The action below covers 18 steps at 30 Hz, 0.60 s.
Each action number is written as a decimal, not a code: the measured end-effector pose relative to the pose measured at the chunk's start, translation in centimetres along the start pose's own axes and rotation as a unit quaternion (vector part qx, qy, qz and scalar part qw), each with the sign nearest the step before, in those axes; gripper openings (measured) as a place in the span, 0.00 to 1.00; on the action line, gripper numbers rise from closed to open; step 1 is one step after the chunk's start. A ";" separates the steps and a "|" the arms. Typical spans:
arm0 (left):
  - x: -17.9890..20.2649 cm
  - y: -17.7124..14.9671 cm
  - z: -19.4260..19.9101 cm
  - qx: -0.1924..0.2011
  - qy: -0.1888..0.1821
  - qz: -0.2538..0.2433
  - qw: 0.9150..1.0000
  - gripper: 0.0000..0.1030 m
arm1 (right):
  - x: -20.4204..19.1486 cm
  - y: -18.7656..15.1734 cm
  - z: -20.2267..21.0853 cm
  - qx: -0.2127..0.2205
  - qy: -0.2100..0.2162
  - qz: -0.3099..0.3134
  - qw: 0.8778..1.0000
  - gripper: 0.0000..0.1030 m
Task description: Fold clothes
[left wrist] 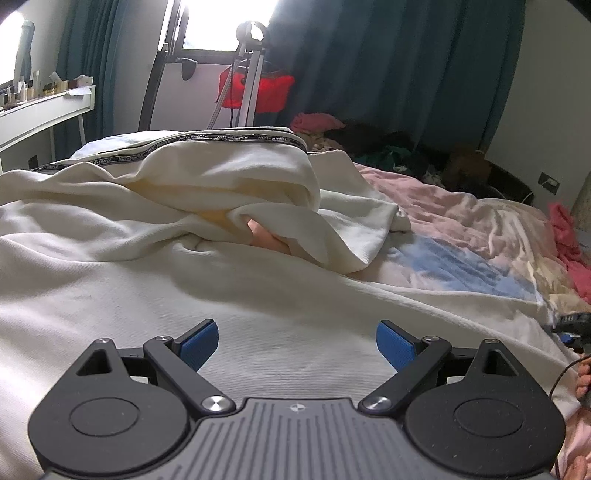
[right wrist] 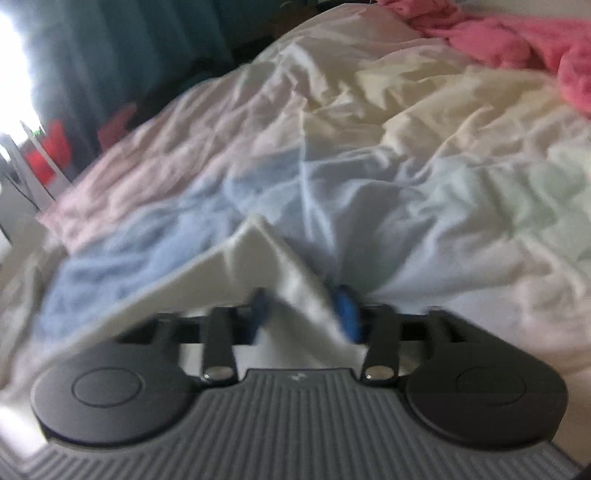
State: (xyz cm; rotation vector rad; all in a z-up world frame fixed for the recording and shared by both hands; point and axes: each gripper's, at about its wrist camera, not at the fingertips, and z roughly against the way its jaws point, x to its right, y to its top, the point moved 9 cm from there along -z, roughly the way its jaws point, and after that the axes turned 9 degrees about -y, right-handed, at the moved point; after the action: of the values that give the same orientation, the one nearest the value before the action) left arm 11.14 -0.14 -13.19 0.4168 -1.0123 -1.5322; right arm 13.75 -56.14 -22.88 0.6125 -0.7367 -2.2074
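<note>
Pinching cream garment (right wrist: 258, 266), right tongs (right wrist: 304, 314) (left (left wrist: 297, 345) agape).

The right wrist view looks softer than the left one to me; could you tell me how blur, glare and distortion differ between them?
Right wrist view: motion-blurred throughout, smearing the right gripper and the white garment it pinches; blown-out glare at upper left. Left wrist view: mostly sharp, the open left gripper crisp, but the window is overexposed. Both show fisheye bending at the edges.

I see a cream garment (left wrist: 221, 258) spread rumpled over the bed (left wrist: 480, 229), its far part bunched up with a black lettered band along the top fold. On my right view, a corner of it (right wrist: 258, 273) stands lifted.
</note>
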 end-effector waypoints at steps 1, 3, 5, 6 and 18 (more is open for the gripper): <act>0.0 0.0 0.0 0.001 0.000 0.001 1.000 0.91 | 0.1 0.1 0.3 0.001 0.009 -0.006 1.000 0.13; 0.1 0.0 0.0 0.002 -0.001 0.002 1.000 0.91 | 0.2 0.6 1.2 0.019 0.002 -0.003 1.000 0.11; 0.1 0.0 0.0 0.003 -0.001 0.002 1.000 0.91 | 0.5 1.4 2.4 0.045 -0.011 -0.004 0.999 0.10; 0.1 0.0 0.0 0.003 -0.002 0.001 1.000 0.91 | 0.4 1.5 2.6 0.048 -0.020 -0.002 0.999 0.10; 2.3 0.4 -2.7 -0.008 0.000 -0.069 0.998 0.91 | -4.1 2.9 8.6 0.099 -0.062 0.014 0.993 0.63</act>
State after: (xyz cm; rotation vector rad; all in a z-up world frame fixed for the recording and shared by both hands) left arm 12.86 -3.23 -13.69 0.4826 -0.9875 -1.6623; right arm 12.48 -52.01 -13.96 0.5622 -1.0309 -2.1780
